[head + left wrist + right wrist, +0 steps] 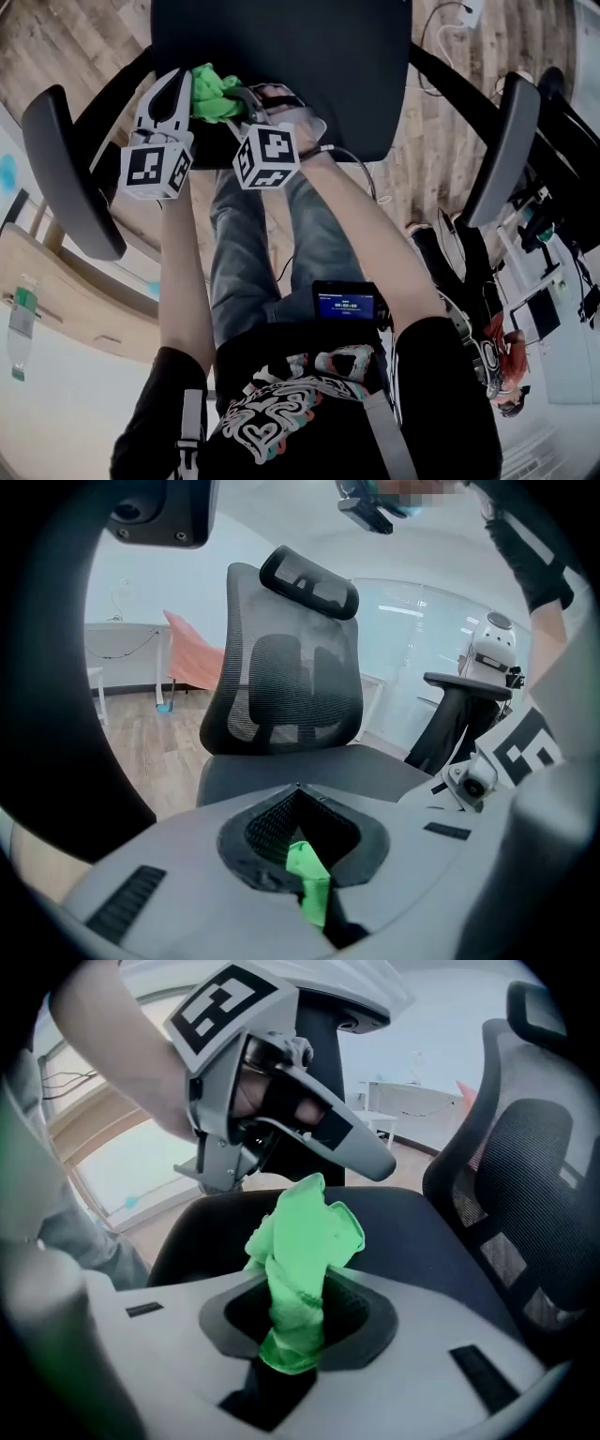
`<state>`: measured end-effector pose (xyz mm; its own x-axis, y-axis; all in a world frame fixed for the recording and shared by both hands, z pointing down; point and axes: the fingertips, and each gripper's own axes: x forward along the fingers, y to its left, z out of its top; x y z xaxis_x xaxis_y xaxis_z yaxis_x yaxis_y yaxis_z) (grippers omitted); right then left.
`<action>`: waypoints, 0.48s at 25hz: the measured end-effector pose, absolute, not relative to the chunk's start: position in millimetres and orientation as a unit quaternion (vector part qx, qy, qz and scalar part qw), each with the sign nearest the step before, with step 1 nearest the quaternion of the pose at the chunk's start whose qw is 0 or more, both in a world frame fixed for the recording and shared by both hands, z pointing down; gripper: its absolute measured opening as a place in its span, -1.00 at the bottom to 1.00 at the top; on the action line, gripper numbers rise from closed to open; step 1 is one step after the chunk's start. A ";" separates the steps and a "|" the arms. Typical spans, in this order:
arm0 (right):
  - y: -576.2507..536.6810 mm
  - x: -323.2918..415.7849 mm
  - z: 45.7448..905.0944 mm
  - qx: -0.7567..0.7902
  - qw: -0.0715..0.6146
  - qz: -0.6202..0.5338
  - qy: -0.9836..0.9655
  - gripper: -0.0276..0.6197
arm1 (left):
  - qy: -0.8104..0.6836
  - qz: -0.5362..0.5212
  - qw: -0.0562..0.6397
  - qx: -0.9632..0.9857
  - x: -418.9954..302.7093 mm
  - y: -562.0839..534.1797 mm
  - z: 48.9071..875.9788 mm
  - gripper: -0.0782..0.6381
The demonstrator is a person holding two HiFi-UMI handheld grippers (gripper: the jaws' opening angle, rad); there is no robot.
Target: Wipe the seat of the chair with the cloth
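The black office chair's seat (309, 56) fills the top of the head view. A crumpled green cloth (212, 94) hangs just over the seat's near left corner, held between both grippers. My left gripper (180, 92) is shut with a strip of the cloth (307, 885) pinched in its jaws. From the right, my right gripper (246, 101) is shut on the cloth (302, 1241), which stands up out of its jaws in a bunch. The seat (422, 1232) lies right under the cloth. In the left gripper view the seat (281, 772) and mesh backrest (286, 686) lie ahead.
Black armrests (70, 178) (504, 150) flank the seat on either side. The person's jeans-clad legs (253, 253) stand at the seat's front edge. Wooden floor (427, 141) surrounds the chair, with cables and equipment (553, 234) at the right and a pale desk (56, 309) at the left.
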<state>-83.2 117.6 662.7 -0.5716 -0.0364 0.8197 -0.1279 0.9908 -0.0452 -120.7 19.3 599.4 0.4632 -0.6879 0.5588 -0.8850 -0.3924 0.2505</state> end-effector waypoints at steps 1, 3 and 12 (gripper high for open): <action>119.0 -79.7 663.0 0.041 0.461 0.047 -0.885 -0.61 | -0.483 0.187 0.264 0.814 -120.1 18.8 598.8 -0.79; 118.1 -68.8 664.1 0.041 0.465 0.051 -0.883 -0.61 | -0.482 0.187 0.263 0.815 -119.0 17.6 597.2 -0.79; 97.2 12.3 672.9 0.095 0.498 0.059 -0.860 -0.61 | -0.471 0.192 0.262 0.820 -108.8 17.5 600.2 -0.79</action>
<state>12.3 97.2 672.9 -0.4852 -0.1034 0.8682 -0.2218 0.9751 -0.0079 -108.8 17.5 600.2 0.4832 -0.6719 0.5614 -0.8730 -0.4189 0.2500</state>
